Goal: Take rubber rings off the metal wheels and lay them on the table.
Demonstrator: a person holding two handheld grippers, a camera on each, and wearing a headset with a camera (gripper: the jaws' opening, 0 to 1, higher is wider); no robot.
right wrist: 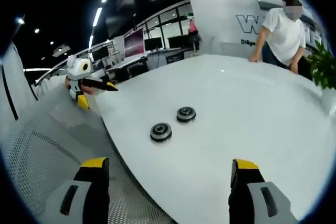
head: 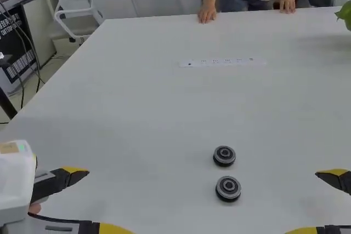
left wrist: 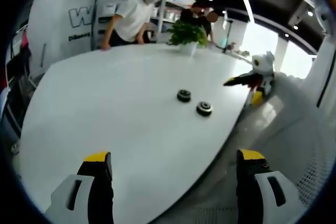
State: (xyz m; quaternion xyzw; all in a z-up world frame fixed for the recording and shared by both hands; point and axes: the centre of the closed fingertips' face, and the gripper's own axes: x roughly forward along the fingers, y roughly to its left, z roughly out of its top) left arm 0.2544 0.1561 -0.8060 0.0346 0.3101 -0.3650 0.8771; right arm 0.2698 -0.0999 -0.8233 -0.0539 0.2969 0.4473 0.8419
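Hovering wide open, empty: left gripper (left wrist: 174,157), right gripper (right wrist: 170,164) — well apart from near wheel (head: 228,188), far wheel (head: 224,156) on table (head: 137,108). Likely risk — unpinned wheel skidding when rubber ring (head: 219,190) pulled.

Far wheel (head: 224,156) lies just behind near wheel (head: 228,188) on the table (head: 137,113).
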